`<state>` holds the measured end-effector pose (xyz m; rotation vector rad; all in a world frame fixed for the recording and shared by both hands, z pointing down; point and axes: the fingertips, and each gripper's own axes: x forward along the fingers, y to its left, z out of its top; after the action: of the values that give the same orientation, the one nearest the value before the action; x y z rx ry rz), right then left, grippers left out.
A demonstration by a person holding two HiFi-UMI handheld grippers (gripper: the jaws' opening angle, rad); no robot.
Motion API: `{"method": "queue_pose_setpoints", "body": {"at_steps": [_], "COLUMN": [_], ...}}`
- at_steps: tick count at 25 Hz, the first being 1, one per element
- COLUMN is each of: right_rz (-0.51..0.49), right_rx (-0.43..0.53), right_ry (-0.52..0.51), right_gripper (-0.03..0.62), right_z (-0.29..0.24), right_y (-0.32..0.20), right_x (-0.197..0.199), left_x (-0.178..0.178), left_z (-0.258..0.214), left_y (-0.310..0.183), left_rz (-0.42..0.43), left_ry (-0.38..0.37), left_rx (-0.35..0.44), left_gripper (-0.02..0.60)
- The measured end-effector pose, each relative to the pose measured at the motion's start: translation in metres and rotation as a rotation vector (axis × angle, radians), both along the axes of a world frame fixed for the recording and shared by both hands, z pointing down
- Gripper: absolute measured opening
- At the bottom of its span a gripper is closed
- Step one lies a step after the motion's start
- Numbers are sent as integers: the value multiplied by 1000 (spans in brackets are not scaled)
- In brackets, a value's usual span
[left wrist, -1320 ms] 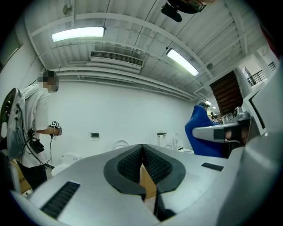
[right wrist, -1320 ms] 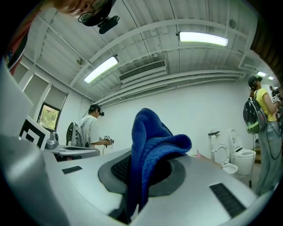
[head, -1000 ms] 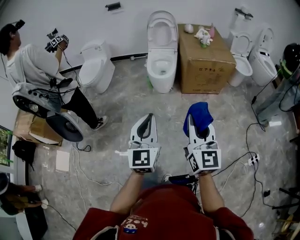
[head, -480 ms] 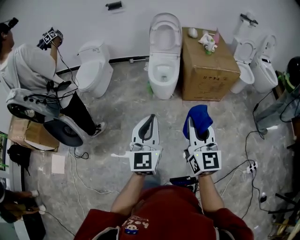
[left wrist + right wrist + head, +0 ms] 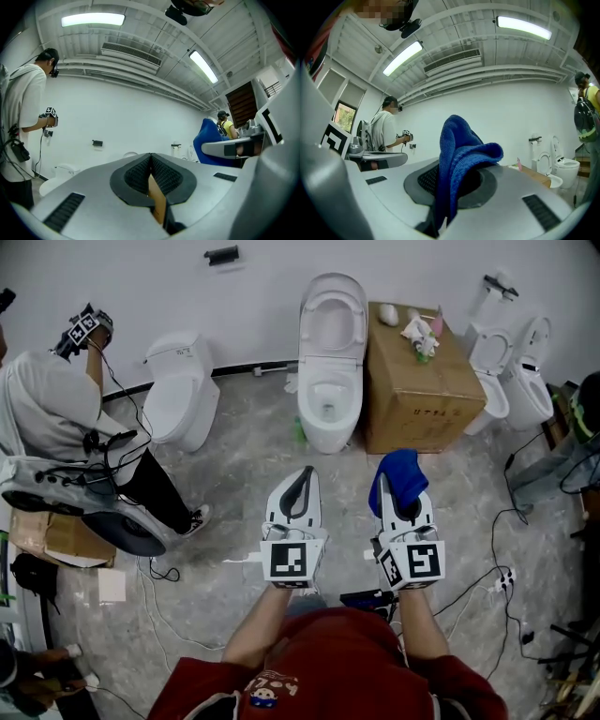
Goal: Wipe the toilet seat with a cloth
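A white toilet [image 5: 330,362] stands against the far wall with its lid up and its seat [image 5: 328,395] down. Both grippers are held over the floor, well short of it. My right gripper [image 5: 400,491] is shut on a blue cloth [image 5: 399,474], which bunches up over its tips. In the right gripper view the blue cloth [image 5: 461,157] folds over between the jaws and hides the pads. My left gripper [image 5: 301,476] is shut with nothing in it; in the left gripper view its pads [image 5: 140,174] meet, and the blue cloth [image 5: 209,145] shows at the right.
A cardboard box [image 5: 424,390] with small items on top stands right of the toilet. More toilets stand at the left [image 5: 183,390] and far right [image 5: 497,371]. A person [image 5: 66,399] with equipment stands at the left. Cables [image 5: 173,601] and a power strip [image 5: 506,561] lie on the floor.
The head view has shifted slightly, so the toilet and box sit a little lower and to the right. Both grippers stay as they were, with the cloth still held.
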<state>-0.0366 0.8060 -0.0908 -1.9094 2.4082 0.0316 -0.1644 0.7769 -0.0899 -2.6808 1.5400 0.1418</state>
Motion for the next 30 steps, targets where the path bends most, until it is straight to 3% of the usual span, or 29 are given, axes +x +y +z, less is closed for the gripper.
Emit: {"method": "queue_pose_setpoints", "body": {"at_steps": [5, 10, 23, 30], "right_rz": [11, 24, -32, -49], "right_rx": [0, 5, -8, -28], "right_ry": [11, -7, -37, -43], "right_gripper": [60, 60, 60, 60], "right_z": [1, 7, 15, 19], "right_y": [-45, -89, -259, -338], "right_x": [-9, 4, 115, 155], "left_x": [-8, 6, 117, 152], "left_z": [2, 14, 14, 13], "left_y": [-48, -92, -254, -335], "left_rz": [10, 19, -32, -70], "left_ry": [12, -32, -48, -47], "left_rx": [-5, -18, -35, -39], "left_gripper": [15, 16, 16, 16]}}
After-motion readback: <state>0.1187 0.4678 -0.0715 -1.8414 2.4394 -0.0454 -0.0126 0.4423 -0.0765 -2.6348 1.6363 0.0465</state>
